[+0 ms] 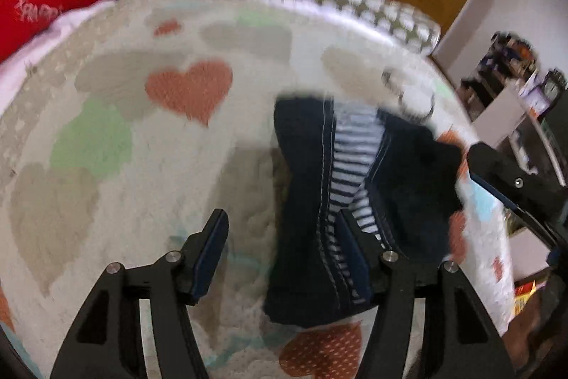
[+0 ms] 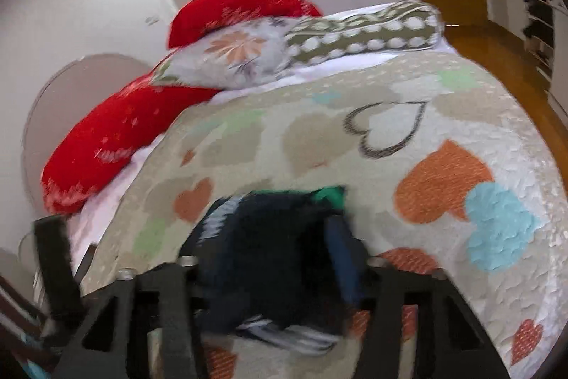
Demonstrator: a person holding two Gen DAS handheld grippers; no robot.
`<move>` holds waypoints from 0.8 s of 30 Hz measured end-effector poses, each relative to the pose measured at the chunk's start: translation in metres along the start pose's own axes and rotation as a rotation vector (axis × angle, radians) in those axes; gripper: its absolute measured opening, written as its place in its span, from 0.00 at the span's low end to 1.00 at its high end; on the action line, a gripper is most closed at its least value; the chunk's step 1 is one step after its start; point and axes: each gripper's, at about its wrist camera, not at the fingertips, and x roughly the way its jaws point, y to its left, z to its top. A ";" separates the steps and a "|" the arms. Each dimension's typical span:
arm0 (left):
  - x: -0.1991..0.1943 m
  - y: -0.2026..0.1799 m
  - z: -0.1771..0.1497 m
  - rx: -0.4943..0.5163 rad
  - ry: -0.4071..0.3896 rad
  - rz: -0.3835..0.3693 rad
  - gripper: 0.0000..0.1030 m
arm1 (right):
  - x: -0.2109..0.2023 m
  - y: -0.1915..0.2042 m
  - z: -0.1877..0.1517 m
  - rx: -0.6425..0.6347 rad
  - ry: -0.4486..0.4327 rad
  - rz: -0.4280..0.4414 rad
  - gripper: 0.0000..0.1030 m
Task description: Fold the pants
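Folding dark pants on the heart-print bed

On the left, the left gripper (image 1: 282, 245) hovers with jaws about half open and nothing pinched; the pants (image 1: 358, 201) (navy, striped lining showing) lie bunched on the bedspread (image 1: 142, 130) just under its right finger. On the right, the right gripper (image 2: 266, 269) has the dark cloth between its jaws, but blur hides whether they press it. To fold well, I judge each gripper should take one edge, pull the fabric flat, then lay it over evenly.
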 end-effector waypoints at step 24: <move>-0.179 -0.048 -0.107 0.133 -0.329 0.189 0.88 | -0.115 0.005 -0.112 0.087 -0.048 -0.134 0.60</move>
